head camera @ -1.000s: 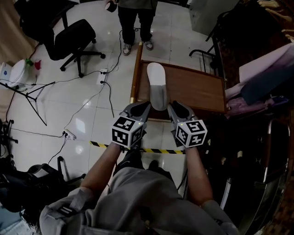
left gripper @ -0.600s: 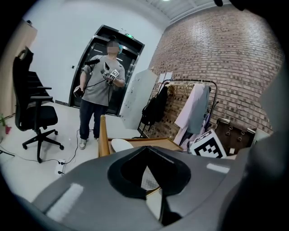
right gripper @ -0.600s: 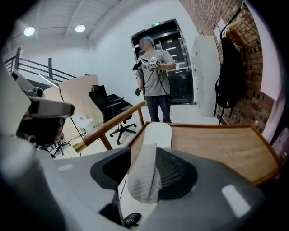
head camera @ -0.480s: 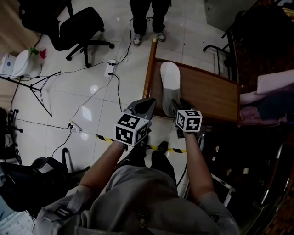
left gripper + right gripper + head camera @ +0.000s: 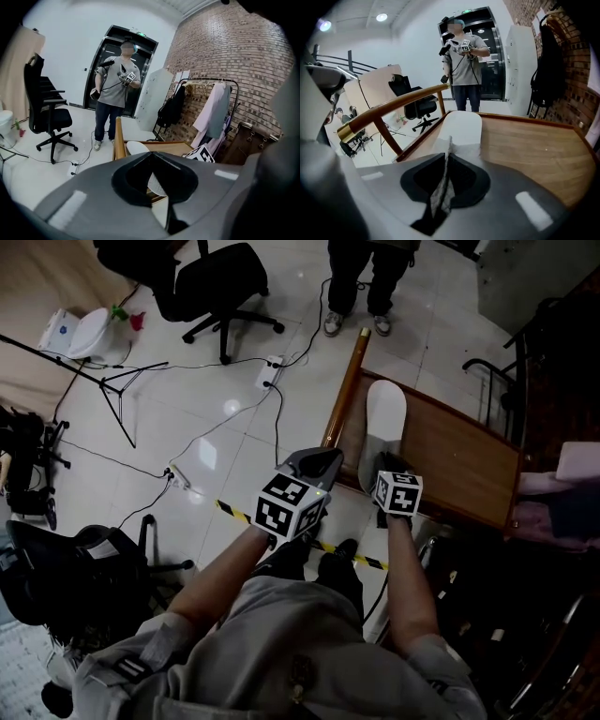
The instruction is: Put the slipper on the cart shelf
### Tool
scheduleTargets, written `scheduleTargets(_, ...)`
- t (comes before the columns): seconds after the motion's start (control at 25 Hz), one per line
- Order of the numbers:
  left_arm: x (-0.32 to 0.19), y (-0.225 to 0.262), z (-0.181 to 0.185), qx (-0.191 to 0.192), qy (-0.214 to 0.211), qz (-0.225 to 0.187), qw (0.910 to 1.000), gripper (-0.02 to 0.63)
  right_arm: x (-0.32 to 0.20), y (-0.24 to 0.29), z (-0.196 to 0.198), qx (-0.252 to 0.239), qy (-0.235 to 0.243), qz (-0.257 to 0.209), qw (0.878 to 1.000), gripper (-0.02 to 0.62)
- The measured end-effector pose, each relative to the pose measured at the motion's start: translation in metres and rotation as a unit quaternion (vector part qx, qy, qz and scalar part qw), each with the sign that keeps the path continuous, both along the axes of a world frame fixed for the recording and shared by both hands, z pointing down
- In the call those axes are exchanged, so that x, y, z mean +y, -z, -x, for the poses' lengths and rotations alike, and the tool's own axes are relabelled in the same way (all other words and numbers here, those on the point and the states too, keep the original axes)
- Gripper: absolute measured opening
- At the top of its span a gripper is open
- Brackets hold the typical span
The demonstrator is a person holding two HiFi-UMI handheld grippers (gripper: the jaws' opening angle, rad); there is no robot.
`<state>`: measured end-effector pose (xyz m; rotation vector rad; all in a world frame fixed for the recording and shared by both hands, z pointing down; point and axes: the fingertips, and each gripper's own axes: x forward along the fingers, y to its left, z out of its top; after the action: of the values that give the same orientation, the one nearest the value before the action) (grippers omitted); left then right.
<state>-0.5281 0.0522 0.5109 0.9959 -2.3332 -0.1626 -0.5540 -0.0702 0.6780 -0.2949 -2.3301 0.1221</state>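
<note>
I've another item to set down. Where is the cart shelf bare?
Free: the wide wood of the cart shelf right of the slipper, out to its raised right rim and far edge. Crowded: the left strip beside the wooden handle rail, where the slipper lies lengthwise and the right tongs are closing on its upper.

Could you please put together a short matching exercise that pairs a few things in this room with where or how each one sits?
Things:
1. white and grey fabric slipper
2. black wheeled office chair
3. yellow-and-black striped tape
4. pink garment

Places:
A. hanging on the metal clothes rack
B. lying on the brown wooden cart shelf
C. stuck flat on the white tiled floor
D. standing upright on its own star-shaped base

Pairs: 1-B, 2-D, 3-C, 4-A
</note>
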Motion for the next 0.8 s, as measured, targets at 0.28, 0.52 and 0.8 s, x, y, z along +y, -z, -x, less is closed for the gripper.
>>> scheduleTargets(0.28, -0.012, 0.000, 0.003, -0.003, -0.015, -0.008, 0.9998, 0.008, -0.007, 0.035, -0.003, -0.034, -0.012, 0.007, 0.999, 0.008)
scheduleTargets(0.52, -0.041, 0.008, -0.005, -0.016, -0.076, -0.024, 0.9967, 0.008, -0.032, 0.092, -0.034, -0.078, -0.057, 0.000, 0.995, 0.008)
scheduleTargets(0.8, -0.091, 0.008, -0.037, -0.012, -0.183, -0.039, 0.9823, 0.008, -0.064, 0.150, -0.108, -0.127, -0.124, -0.017, 0.984, 0.008)
